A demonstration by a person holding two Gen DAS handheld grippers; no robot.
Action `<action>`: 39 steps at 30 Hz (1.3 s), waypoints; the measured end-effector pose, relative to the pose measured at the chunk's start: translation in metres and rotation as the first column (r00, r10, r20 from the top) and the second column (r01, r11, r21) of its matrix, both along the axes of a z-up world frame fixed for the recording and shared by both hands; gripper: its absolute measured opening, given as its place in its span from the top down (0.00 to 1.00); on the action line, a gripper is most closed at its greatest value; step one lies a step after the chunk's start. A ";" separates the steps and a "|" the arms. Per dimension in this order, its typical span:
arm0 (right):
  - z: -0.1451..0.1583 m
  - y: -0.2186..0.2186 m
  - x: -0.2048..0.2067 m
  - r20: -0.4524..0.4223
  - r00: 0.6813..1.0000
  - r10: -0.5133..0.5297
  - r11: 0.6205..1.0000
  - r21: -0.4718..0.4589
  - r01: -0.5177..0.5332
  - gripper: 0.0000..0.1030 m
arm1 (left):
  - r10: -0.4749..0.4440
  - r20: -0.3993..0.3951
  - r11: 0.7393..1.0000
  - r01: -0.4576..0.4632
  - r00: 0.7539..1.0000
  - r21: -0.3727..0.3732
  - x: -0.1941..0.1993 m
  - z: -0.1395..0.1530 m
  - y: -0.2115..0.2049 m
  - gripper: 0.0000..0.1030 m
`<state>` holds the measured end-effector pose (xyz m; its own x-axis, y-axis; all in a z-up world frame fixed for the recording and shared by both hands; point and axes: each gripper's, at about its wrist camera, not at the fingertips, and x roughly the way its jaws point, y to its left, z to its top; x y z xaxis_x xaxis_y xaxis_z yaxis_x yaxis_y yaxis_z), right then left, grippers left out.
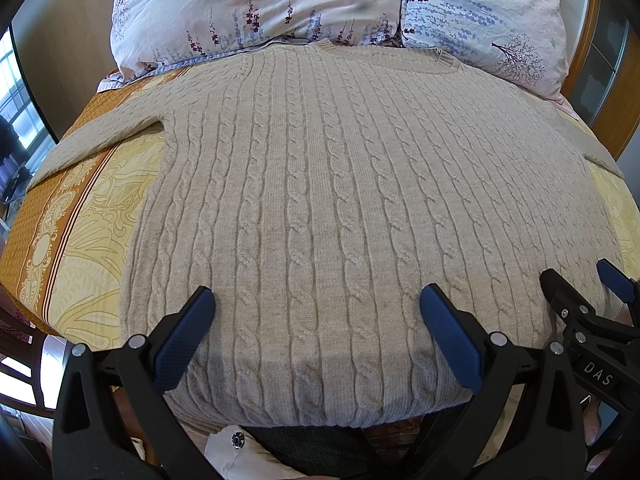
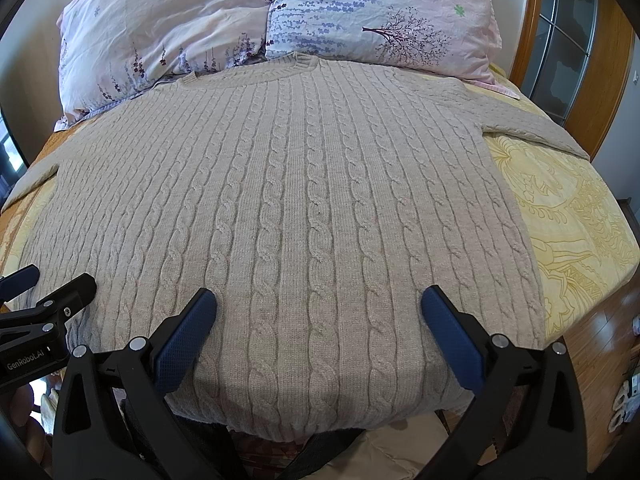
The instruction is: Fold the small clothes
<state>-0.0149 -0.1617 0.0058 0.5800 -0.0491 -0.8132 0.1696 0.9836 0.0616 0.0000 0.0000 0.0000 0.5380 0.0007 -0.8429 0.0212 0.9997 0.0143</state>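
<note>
A beige cable-knit sweater [image 1: 320, 184] lies flat and face up on a bed covered by a yellow and orange patterned bedspread [image 1: 92, 220]. Its ribbed collar [image 1: 384, 54] sits at 12 o'clock, touching two floral pillows [image 1: 256, 4], and its hem hangs toward 6 o'clock at the near edge of the bed. One sleeve [image 1: 96, 136] stretches out toward 9 o'clock in the left wrist view; the other sleeve [image 2: 536, 120] runs toward 2 o'clock in the right wrist view.

The left claw [image 1: 316, 300] is released, its two blue-padded fingers [image 1: 188, 332] spread wide at 7 and 5 o'clock, pointing forward along the sweater's length. It is poised over the lower body of the knit near the hem; whether the tips touch the fabric cannot be told.

The right claw [image 2: 318, 300] is likewise released, with its fingers [image 2: 452, 336] splayed to the same width over the hem area, aimed toward the collar. Both are level and side by side: the right claw [image 1: 580, 300] appears at 4 o'clock in the left wrist view, and the left claw [image 2: 44, 292] at 8 o'clock in the right wrist view. A wooden headboard [image 2: 540, 20] rises behind the pillows at 1 o'clock.
</note>
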 end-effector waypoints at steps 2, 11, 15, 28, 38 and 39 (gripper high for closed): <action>0.000 0.000 0.000 0.000 1.000 0.000 1.000 0.000 0.000 0.01 | 0.000 0.000 1.000 0.000 1.000 0.000 0.000 0.000 0.000 0.02; 0.000 0.000 0.000 0.000 1.000 0.000 1.000 0.000 0.000 0.01 | 0.000 0.000 1.000 0.000 1.000 0.000 0.000 0.000 0.000 0.02; 0.000 0.000 0.000 0.001 1.000 0.000 1.000 0.000 0.000 0.01 | 0.000 0.000 1.000 0.000 1.000 0.000 0.000 0.000 0.000 0.02; -0.001 0.000 -0.005 0.054 0.998 0.045 0.999 -0.005 -0.045 0.01 | -0.001 -0.009 1.000 0.001 1.000 0.002 0.001 0.000 0.000 0.02; -0.001 -0.020 0.006 0.104 0.988 0.116 0.989 0.075 -0.124 0.01 | -0.049 0.012 0.999 0.049 0.999 0.022 0.005 0.003 -0.003 0.02; 0.001 -0.027 0.008 0.115 0.987 0.109 0.986 0.112 -0.122 0.01 | -0.066 0.026 0.998 0.066 0.997 0.020 0.008 0.005 -0.004 0.02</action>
